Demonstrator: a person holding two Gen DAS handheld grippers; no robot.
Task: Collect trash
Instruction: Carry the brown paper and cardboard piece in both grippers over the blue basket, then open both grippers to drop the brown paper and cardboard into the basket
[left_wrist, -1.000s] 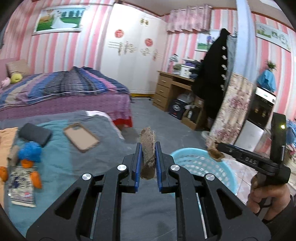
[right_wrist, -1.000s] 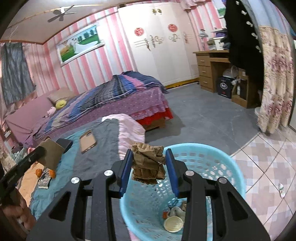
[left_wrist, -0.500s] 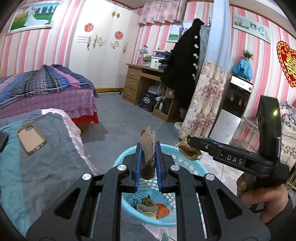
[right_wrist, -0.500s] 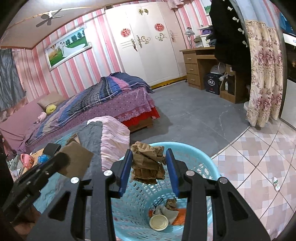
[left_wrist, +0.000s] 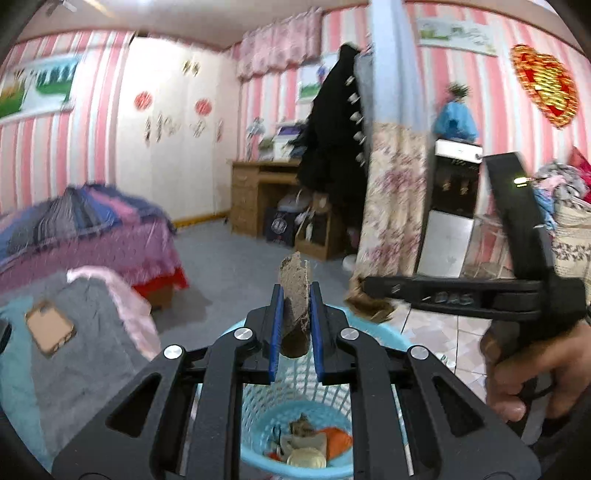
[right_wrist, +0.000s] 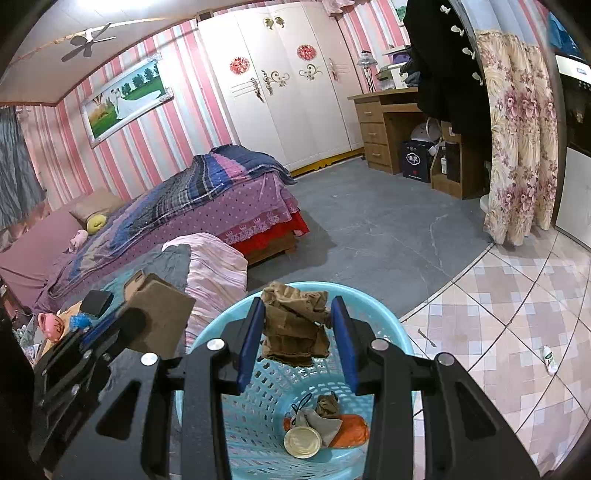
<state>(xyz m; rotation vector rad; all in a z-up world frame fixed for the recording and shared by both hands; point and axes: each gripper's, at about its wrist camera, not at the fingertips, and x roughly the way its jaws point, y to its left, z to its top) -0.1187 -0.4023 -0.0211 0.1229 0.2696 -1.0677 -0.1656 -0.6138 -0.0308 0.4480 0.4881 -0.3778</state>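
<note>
My left gripper (left_wrist: 296, 287) is shut on a flat piece of brown cardboard (left_wrist: 295, 295) that stands upright between the blue pads. It hangs over the near rim of a light blue plastic basket (left_wrist: 229, 334). My right gripper (right_wrist: 298, 302) is shut on a crumpled wad of brown paper (right_wrist: 295, 328), above the basket's (right_wrist: 391, 325) opening. Inside the basket lie a round lid (right_wrist: 303, 441), an orange wrapper (right_wrist: 352, 434) and other scraps. In the left wrist view, a hand (left_wrist: 535, 373) holds the right gripper on the right, with the wad (left_wrist: 369, 308) at its tip.
A low bed with a grey blanket (left_wrist: 85, 354) lies left of the basket, with a phone (left_wrist: 50, 328) on it. A larger bed (right_wrist: 221, 199) stands behind. A wooden desk (right_wrist: 388, 125) and a floral curtain (right_wrist: 517, 147) are at the back right. A small bottle (right_wrist: 549, 358) lies on the tiled floor.
The left gripper has swung right, from over the low bed to over the basket, still holding the cardboard. The right gripper has shifted slightly further over the basket with its wad.
</note>
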